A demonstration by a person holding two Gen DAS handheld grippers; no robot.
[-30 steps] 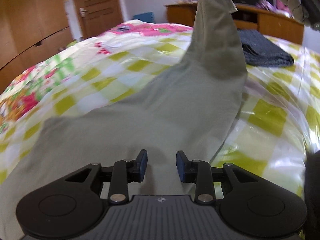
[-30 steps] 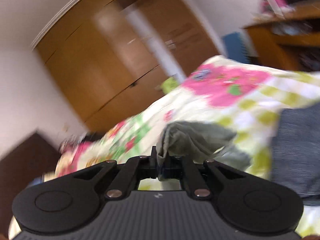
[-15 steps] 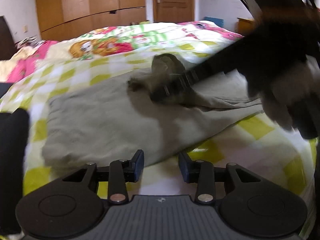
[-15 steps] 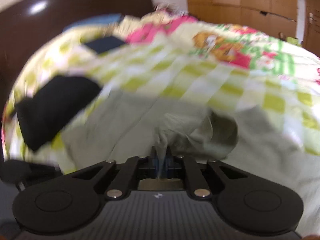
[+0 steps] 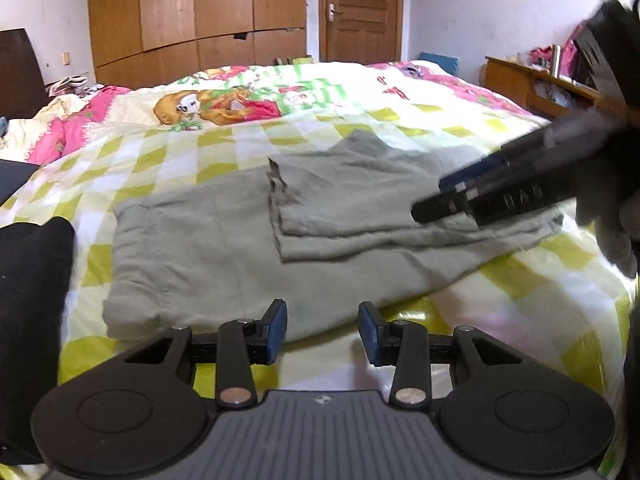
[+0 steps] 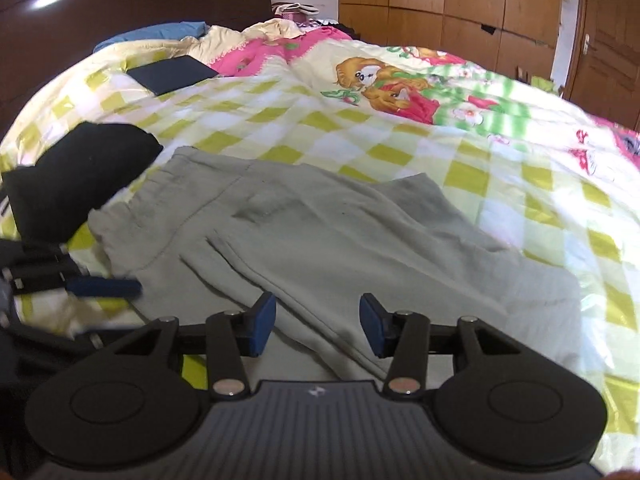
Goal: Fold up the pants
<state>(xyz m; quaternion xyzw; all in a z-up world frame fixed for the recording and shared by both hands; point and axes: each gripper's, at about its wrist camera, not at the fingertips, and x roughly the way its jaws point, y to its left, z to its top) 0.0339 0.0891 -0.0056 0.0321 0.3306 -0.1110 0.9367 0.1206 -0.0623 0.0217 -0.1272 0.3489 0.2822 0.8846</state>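
Grey-green pants (image 5: 224, 240) lie on the checked bedspread (image 5: 168, 152), with the leg ends folded back over the upper part (image 5: 360, 196). They also show in the right wrist view (image 6: 320, 232). My left gripper (image 5: 322, 332) is open and empty at the pants' near edge. My right gripper (image 6: 317, 328) is open and empty, just above the folded legs. The right gripper also shows in the left wrist view (image 5: 444, 200), over the folded layer. The left gripper's blue fingertip shows in the right wrist view (image 6: 104, 287) at the left.
A black garment (image 6: 76, 176) lies next to the waistband; it also shows in the left wrist view (image 5: 32, 280). A dark flat item (image 6: 172, 74) lies near the brown headboard (image 6: 120, 4). Wooden wardrobes (image 5: 196, 16), a door (image 5: 360, 12) and a cluttered desk (image 5: 536, 84) surround the bed.
My right gripper carried the leg ends over onto the upper part of the pants, then opened and let them go. My left gripper stayed open and now faces the pants' near edge.
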